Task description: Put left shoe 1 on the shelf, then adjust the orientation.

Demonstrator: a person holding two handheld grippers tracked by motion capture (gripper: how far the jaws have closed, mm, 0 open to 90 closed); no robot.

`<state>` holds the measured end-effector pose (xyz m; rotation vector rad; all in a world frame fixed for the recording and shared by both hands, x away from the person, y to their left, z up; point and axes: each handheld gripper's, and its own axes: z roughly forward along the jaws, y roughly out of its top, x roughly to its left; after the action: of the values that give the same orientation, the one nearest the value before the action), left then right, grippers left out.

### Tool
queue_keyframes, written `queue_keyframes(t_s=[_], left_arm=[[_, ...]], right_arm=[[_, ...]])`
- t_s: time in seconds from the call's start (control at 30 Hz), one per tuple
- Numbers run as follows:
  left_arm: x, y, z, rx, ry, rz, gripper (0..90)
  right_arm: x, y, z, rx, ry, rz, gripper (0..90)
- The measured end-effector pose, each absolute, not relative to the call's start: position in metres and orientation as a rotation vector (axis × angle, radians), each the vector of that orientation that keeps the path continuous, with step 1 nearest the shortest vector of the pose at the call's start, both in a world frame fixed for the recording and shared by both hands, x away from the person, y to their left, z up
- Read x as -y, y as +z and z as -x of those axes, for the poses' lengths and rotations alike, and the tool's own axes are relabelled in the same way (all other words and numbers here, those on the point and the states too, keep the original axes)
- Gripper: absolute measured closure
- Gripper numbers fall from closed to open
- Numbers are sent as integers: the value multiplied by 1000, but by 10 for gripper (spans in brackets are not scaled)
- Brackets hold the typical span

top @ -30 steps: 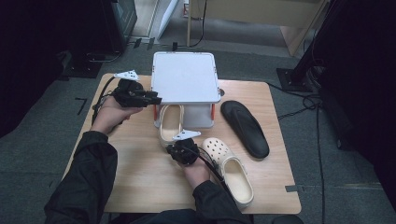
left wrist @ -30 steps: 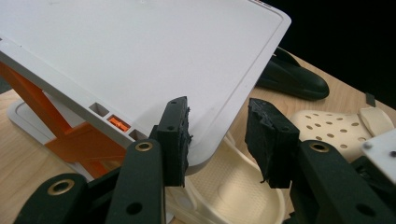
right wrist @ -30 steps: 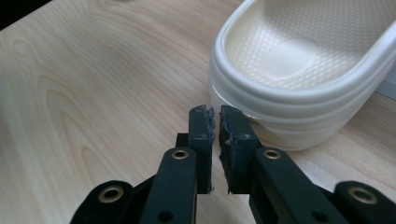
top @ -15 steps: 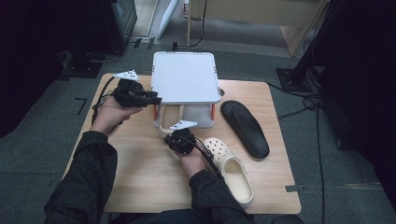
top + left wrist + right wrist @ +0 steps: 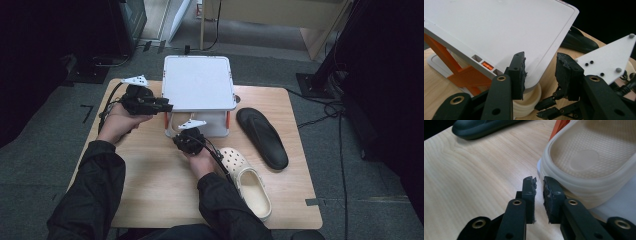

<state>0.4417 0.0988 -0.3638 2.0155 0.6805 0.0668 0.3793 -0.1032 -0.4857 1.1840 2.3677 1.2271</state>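
Wooden counter [image 5: 150, 190] carries a white two-tier plastic rack with orange legs [image 5: 199, 82], standing toward the far edge, centre.

Cream foam clog w/ ribbed heel rim [image 5: 586, 167] lies on the rack's lower shelf, heel end poking out toward the person – in the left gripper view it shows as a cream curve [image 5: 529, 102] under the rack's top corner.

Right gripper [image 5: 186, 137] sits at the front of the rack, just at the clog's heel. Right gripper view: jaws have just been opening, now a narrow gap apart w/ nothing between them; the right-hand pad is right beside the heel rim, can't tell if it touches. No grip on the clog.

Left gripper [image 5: 162, 106] is at the rack's left front corner, held level. Left gripper view: jaws stand apart, one each side of the top shelf's rounded corner – left pad looks to lie against the shelf edge, the other is clear of it, so no clamp.

A second cream perforated clog [image 5: 247, 182] lies on the counter at the person's right, near the right forearm. A black flat sandal [image 5: 262, 137] lies further right, angled, well apart from the rack; its dark edge also shows at the top of the right gripper view [image 5: 481, 128].
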Motion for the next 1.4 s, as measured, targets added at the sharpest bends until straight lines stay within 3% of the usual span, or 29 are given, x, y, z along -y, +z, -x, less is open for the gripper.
queue_keyframes(t_s=[0.1,0.77,1.4], left_arm=[[-99,-364,-442,-677,67,-2013,600],[-99,-360,-438,-705,46,-2014,482],[-96,-362,-437,-677,53,-2020,463]], right_arm=[[103,-487,-383,-2373,1232,-1204,724],[132,-442,-336,-2421,1336,-1140,613],[193,-421,-310,-2455,1318,-1089,617]])
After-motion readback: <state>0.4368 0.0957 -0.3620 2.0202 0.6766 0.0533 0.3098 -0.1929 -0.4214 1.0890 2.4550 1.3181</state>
